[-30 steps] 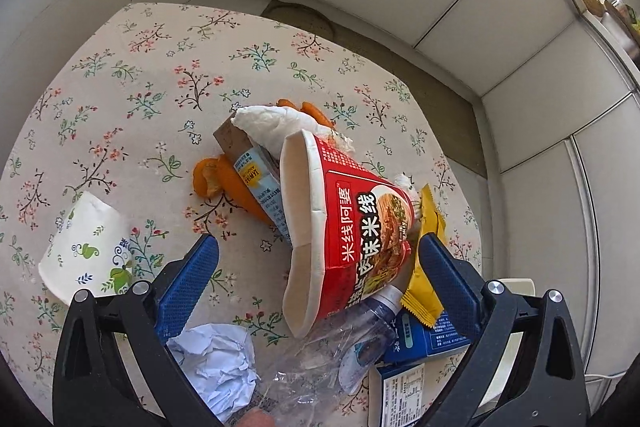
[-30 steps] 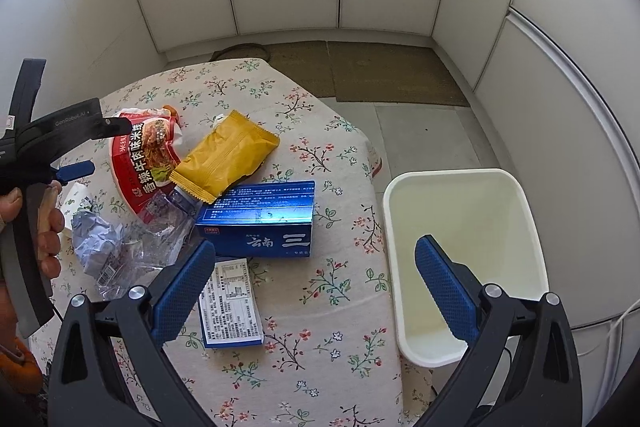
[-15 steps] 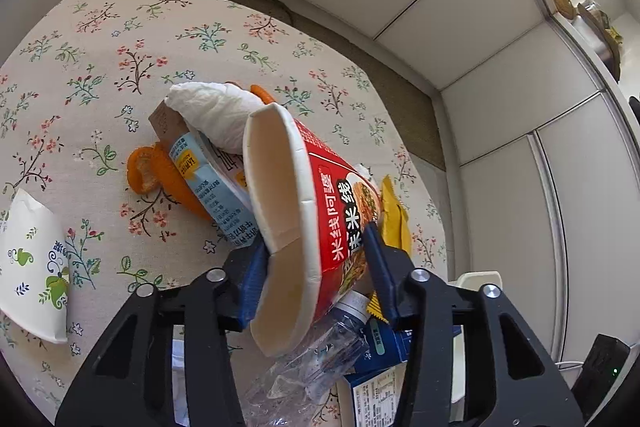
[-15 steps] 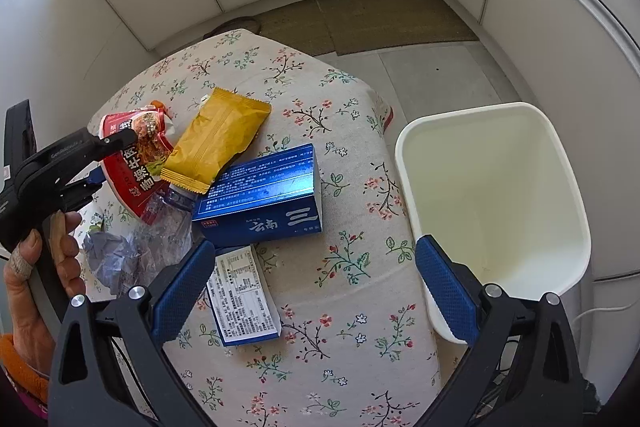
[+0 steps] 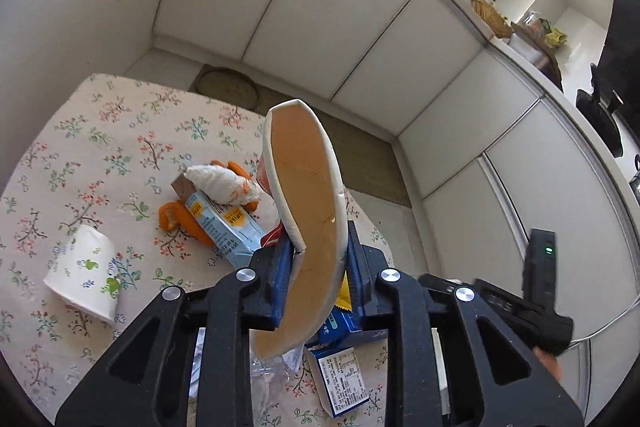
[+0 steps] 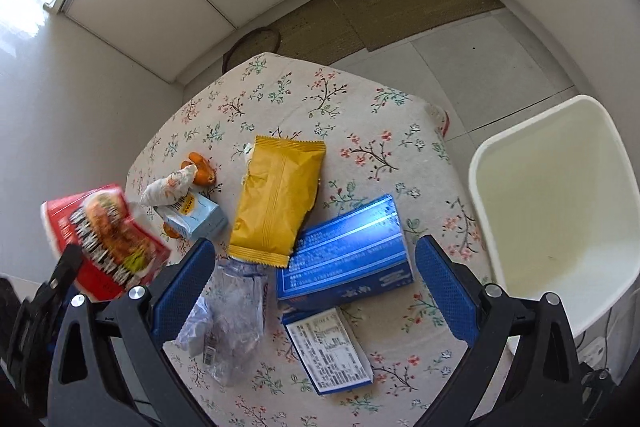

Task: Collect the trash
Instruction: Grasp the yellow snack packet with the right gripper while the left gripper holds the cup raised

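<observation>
A: Biggest first. Why's the white bin [image 6: 556,203] on the floor just off the table [image 6: 352,95] edge?

B: Prob so trash only has to clear the edge to drop in. Nothing visible inside it from the right wrist view.

A: And the red noodle cup [image 5: 308,227]?

B: Off the cloth, squashed flat in the left gripper [image 5: 316,267]. Jaws closing, pads pressing both sides of the flattened wall, mouth facing the cam. Flat like that it's a thin thing to pinch, so the grip sits low on the wall. It's blurred at the left of the right wrist view.

A: Right gripper [image 6: 312,291]?

B: Spread wide, nothing btwn the fingers, hanging over the blue carton [image 6: 344,255] and the crushed clear bottle [image 6: 236,311]. My guess: lining up for one of those next, can't say which.

A: Rest of the pile?

B: Yellow snack bag [image 6: 280,203] lies partly over the carton's corner and the bottle's neck. Small white-labelled box [image 6: 328,351] is just below the carton. Light-blue drink carton [image 6: 196,215] has a wadded tissue [image 6: 168,187] on top and orange peel [image 6: 200,167] around it. Floral paper cup [image 5: 84,271] lies tipped, well apart at the left. Crumpled paper [image 6: 196,323] is tucked by the bottle.
</observation>
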Available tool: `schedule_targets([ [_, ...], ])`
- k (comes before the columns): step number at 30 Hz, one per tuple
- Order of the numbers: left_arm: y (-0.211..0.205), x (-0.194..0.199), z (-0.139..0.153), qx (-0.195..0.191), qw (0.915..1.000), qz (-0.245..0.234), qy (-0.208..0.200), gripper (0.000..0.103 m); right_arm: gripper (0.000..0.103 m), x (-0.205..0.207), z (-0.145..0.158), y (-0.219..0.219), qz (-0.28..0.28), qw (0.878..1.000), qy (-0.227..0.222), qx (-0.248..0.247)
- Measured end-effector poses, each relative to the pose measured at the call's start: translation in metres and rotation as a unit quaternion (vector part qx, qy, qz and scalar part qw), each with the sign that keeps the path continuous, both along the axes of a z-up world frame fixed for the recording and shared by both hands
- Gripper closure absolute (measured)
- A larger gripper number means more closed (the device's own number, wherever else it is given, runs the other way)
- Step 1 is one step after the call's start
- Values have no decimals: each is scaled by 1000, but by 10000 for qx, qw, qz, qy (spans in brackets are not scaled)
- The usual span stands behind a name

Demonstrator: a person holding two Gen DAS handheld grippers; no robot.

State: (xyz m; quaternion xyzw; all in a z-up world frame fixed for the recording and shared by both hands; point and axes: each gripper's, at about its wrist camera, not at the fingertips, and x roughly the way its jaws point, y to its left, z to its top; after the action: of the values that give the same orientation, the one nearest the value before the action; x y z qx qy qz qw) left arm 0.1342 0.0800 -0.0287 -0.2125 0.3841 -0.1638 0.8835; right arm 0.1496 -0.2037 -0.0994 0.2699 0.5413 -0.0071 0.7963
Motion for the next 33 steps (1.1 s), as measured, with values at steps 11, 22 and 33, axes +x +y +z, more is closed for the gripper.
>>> schedule_targets([
  [11,38,-17,23,6,9986,460,-243,79,6,82,-44,59,475,9963,548,-465],
  [22,45,-14,10,60,9987,503,-64,79,65,82,-59,68,603,9949,621,-520],
  [33,37,-17,14,53,9988,451,-181,79,95,55,-2,59,750,9961,-281,-365],
])
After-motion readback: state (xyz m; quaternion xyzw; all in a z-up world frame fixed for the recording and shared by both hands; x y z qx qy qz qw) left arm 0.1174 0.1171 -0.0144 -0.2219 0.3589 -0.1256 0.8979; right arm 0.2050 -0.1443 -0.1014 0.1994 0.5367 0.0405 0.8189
